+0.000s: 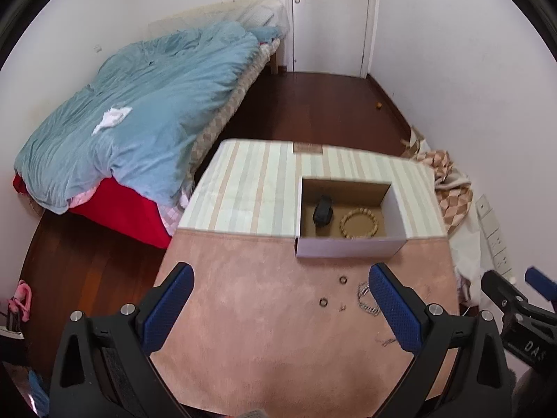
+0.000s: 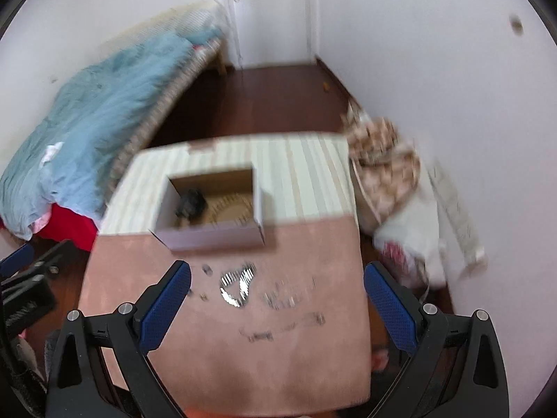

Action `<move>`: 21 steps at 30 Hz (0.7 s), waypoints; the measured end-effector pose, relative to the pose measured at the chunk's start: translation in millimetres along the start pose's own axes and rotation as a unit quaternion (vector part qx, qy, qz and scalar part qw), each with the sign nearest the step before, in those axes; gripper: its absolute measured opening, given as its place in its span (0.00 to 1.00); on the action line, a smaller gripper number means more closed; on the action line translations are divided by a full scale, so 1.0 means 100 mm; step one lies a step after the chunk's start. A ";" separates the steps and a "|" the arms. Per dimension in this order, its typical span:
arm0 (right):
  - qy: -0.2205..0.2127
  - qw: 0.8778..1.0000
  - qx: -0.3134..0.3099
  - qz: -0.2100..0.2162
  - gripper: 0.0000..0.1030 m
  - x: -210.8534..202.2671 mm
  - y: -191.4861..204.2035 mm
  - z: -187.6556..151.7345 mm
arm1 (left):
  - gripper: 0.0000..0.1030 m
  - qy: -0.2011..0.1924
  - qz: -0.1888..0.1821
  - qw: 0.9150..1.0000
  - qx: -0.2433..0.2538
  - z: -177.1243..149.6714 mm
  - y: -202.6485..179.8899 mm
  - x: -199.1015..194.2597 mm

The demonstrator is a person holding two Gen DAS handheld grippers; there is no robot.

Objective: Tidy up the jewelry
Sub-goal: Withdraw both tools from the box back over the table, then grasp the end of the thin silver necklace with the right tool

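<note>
An open cardboard box (image 1: 350,244) stands on the pink cloth table (image 1: 261,313). It holds a beaded wooden bracelet (image 1: 358,223) and a black item (image 1: 322,210). In front of the box lie two small rings (image 1: 343,279) (image 1: 323,302) and a silver chain (image 1: 365,299). My left gripper (image 1: 282,289) is open and empty above the table's near part. The right wrist view is blurred: the box (image 2: 212,233), silver chain (image 2: 238,284) and thin chains (image 2: 289,297) show. My right gripper (image 2: 278,287) is open and empty above them.
A bed with a blue duvet (image 1: 139,118) stands left of the table. A checkered cloth pile (image 1: 449,188) and a power strip (image 1: 494,233) lie on the right by the wall. A striped cloth (image 1: 250,188) covers the table's far part. A door (image 1: 327,17) is at the back.
</note>
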State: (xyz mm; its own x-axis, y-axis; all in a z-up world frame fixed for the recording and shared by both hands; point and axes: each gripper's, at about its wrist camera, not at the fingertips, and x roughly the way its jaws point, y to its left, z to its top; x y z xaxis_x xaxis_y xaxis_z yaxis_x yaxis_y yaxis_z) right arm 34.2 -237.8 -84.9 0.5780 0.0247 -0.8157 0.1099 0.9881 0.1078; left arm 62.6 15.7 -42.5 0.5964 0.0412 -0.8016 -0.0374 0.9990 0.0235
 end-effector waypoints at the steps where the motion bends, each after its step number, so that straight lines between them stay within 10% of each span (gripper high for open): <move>1: 0.021 1.000 0.021 0.006 0.98 0.14 -0.12 -0.09 | 1.00 0.007 0.005 1.000 0.003 -0.07 -0.02 0.07; 4: 0.071 0.994 0.080 0.010 0.97 0.50 -0.47 -0.35 | 1.00 0.033 0.021 0.999 0.012 -0.28 -0.06 0.33; 11: 0.132 0.980 0.151 -0.003 0.62 1.20 -1.00 -0.85 | 1.00 0.112 0.029 0.993 0.006 -0.76 -0.11 0.89; 19: 0.107 0.990 0.091 -0.017 0.48 1.54 -0.74 -0.94 | 1.00 0.130 0.045 0.990 0.034 -0.87 -0.27 1.18; 21: 0.090 0.993 0.069 -0.031 0.25 1.57 -0.67 -0.93 | 1.00 0.133 0.046 0.989 0.040 -0.86 -0.31 1.22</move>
State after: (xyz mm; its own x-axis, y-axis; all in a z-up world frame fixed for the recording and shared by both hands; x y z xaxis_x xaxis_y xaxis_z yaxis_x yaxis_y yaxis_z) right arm 42.4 -285.8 -272.4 0.4134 0.0035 -0.9105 0.2580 0.9586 0.1208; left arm 67.4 -11.5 -192.7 0.3610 0.1363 -0.9225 -0.0119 0.9899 0.1416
